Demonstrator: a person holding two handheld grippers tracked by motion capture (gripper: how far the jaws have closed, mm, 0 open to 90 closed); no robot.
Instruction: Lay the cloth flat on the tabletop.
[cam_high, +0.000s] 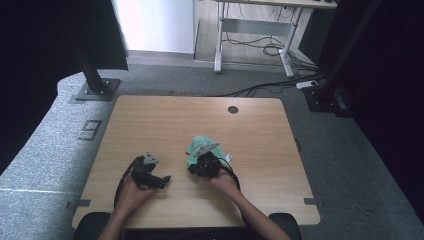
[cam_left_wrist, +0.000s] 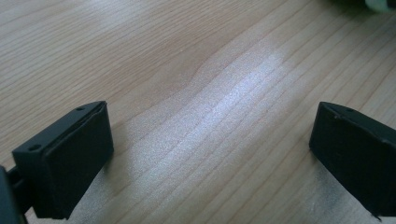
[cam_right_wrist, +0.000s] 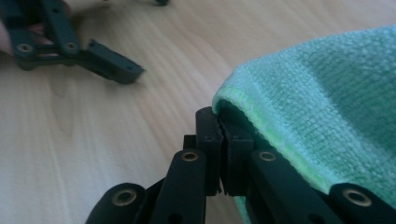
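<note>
The green cloth (cam_high: 199, 145) lay bunched near the middle of the wooden counter (cam_high: 250, 135), just beyond the right tool (cam_high: 202, 165). In the high view its longer side ran from the near left up toward the far right, with one corner poking out toward the far side of the counter. The right tool was clenched on the cloth's hemmed edge (cam_right_wrist: 233, 100): in the right gripper view its two black jaws stood pressed together with the folded hem pinched between them, and the rest of the cloth draped away to the right. The left tool (cam_high: 159, 180) rested low over bare counter, well apart from the cloth, its jaws spread wide with nothing between them.
</note>
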